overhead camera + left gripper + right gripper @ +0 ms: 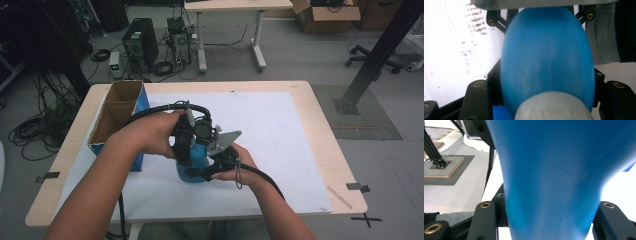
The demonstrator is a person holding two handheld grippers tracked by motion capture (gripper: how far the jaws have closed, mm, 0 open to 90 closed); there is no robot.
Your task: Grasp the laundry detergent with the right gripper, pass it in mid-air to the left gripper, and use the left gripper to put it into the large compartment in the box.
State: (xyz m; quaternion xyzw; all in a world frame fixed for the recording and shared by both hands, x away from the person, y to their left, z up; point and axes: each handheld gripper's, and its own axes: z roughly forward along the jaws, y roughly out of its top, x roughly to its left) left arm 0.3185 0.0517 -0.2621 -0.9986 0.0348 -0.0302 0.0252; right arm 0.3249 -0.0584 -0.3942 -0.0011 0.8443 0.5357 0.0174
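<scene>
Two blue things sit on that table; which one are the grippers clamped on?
The blue bottle near the table's front, with its pale cap. Both grippers squeeze it; the blue-sided cardboard box stands untouched to its left.

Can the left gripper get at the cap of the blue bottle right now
Probably yes: the left gripper looks already closed around the white cap of the blue bottle, nothing between them, while the right gripper clamps the bottle's body.

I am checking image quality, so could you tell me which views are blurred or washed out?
High view: evenly lit and sharp. Left gripper view: the blue plastic bottle is soft, the white table cover overexposed. Right gripper view: the bottle is a close blur, the background bright.
</scene>
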